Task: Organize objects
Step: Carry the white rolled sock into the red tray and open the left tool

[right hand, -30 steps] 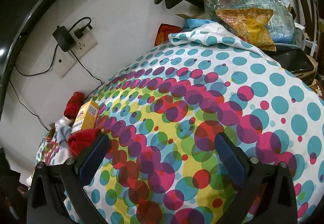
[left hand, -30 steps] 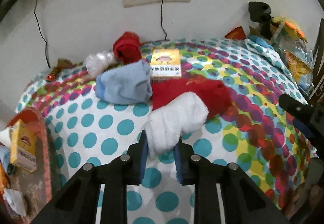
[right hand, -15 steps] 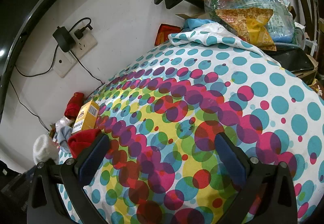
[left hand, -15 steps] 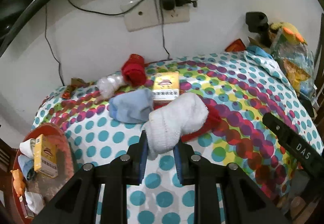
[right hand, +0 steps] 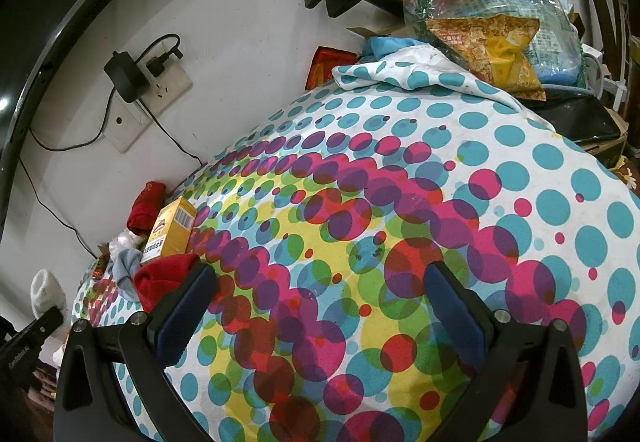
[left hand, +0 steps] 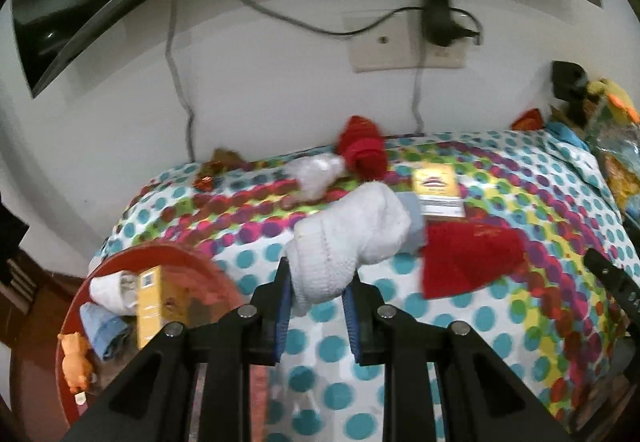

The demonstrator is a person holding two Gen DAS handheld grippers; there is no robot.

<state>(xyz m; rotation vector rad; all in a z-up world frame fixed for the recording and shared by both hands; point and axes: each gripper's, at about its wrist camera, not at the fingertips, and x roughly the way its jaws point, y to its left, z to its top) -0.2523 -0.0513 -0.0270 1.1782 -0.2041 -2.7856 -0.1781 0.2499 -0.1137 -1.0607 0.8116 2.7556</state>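
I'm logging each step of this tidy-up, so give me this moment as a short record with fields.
left tool: shut on white knitted sock, lifted above the cloth
right tool: open, holding nothing
surface: polka-dot cloth
left on cloth: red knitted cloth, yellow box, red rolled sock
red round tray: holds a second yellow box, orange toy

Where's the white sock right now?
In the left wrist view the white sock is clamped in the left gripper, lifted above the dotted cloth, right of the red tray and left of the red cloth.
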